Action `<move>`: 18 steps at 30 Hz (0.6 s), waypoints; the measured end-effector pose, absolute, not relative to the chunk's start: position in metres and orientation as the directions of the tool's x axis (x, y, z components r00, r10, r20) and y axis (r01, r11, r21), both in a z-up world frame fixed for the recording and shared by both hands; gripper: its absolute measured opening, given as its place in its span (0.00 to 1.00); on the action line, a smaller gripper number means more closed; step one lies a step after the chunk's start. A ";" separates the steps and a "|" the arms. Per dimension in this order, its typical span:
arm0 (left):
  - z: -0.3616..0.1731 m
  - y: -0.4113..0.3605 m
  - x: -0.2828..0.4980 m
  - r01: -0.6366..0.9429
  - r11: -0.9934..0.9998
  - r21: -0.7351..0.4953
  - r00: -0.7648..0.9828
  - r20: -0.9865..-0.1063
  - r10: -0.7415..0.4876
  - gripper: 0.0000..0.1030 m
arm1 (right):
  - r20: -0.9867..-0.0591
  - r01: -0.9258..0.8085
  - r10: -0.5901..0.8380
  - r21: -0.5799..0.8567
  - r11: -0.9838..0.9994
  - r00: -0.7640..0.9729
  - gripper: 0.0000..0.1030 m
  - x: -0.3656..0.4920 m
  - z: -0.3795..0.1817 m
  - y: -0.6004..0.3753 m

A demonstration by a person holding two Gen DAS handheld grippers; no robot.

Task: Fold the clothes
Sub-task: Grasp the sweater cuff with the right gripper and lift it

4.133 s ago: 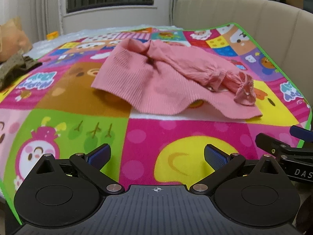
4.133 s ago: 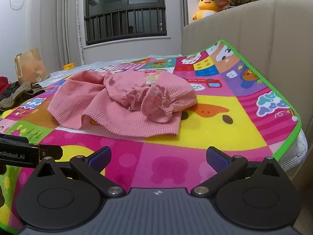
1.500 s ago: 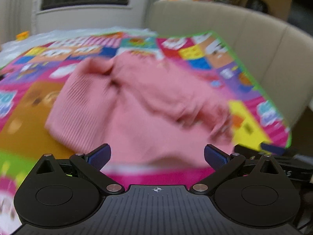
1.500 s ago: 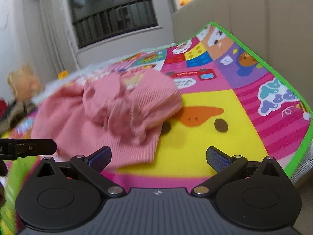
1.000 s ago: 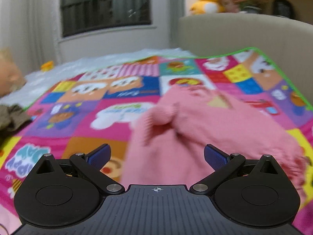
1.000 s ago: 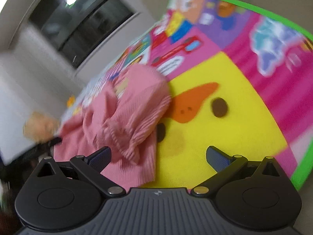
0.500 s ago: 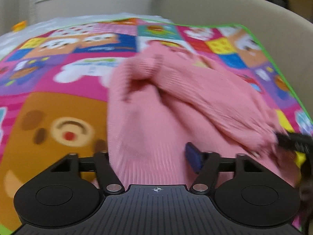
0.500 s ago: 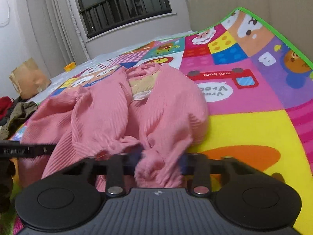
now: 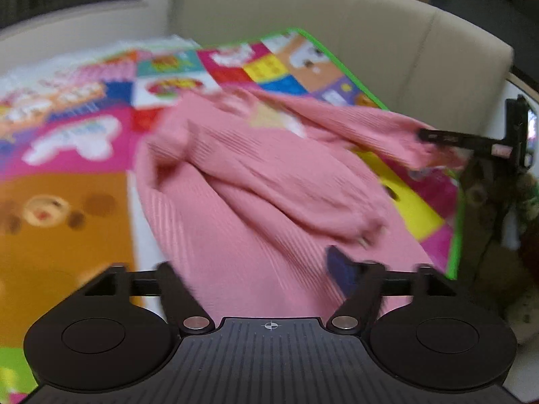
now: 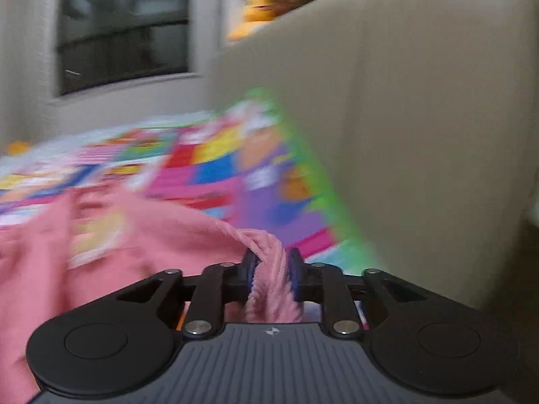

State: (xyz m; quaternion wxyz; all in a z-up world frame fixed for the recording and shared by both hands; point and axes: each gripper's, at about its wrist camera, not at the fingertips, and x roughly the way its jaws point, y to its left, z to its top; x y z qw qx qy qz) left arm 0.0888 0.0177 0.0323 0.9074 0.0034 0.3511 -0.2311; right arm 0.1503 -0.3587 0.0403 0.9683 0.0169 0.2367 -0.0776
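Surface: a patchwork cartoon play mat (image 9: 67,222), green-edged, spread flat. Brown bear-face panel at left, pink and yellow panels toward the right rim. Beyond the mat's far and right edges, a beige padded backrest (image 9: 387,54) curves round. Dark barred window (image 10: 124,30) in the far wall, with a ceiling light reflected in the glass. A yellow plush toy (image 10: 256,10) sits on top of the backrest, soft with blur.

Pink ribbed garment (image 9: 256,202) lies across the middle of the mat, bunched and creased, one sleeve stretched out to the right and lifted clear of the mat.

Left gripper (image 9: 256,269): fabric fills the gap between its fingers. Right blue pad (image 9: 338,266) shows against the cloth; the left one is buried under it. Fingers partly drawn in; whether they actually pinch the cloth, cannot tell.

Right gripper (image 10: 272,269): blue pads pressed tight on a twisted sleeve end (image 10: 269,262), cloth squeezed between them. In the left wrist view it (image 9: 448,138) reaches in from the right edge, at the sleeve's end.

Both views smeared by motion; mat pictures mostly unreadable. Dark clutter at the far right of the left view, not identifiable.
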 end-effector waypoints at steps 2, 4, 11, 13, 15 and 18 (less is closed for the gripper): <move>0.040 0.022 0.087 0.382 0.917 -0.112 0.694 -0.621 -0.365 0.93 | -0.437 0.102 -0.061 0.070 0.992 0.898 0.38 0.144 0.052 -0.360; 0.045 0.026 0.087 0.349 0.933 -0.082 0.722 -0.612 -0.324 0.93 | -0.431 -0.031 0.093 0.148 0.988 0.897 0.53 0.134 0.055 -0.347; 0.050 0.019 0.096 0.385 0.923 -0.018 0.727 -0.609 -0.315 0.93 | -0.529 -0.297 0.475 0.388 0.872 0.704 0.59 0.122 0.008 -0.285; 0.055 0.013 0.091 0.414 0.909 0.038 0.745 -0.588 -0.315 0.93 | -0.565 -0.277 0.472 0.399 0.874 0.677 0.54 0.126 -0.008 -0.272; 0.059 0.008 0.087 0.440 0.893 0.095 0.762 -0.565 -0.316 0.95 | -0.572 -0.314 0.500 0.397 0.862 0.651 0.23 0.132 -0.009 -0.259; 0.067 -0.001 0.080 0.473 0.862 0.182 0.786 -0.530 -0.319 0.96 | -0.507 -0.407 0.536 0.351 0.843 0.674 0.16 0.135 0.019 -0.242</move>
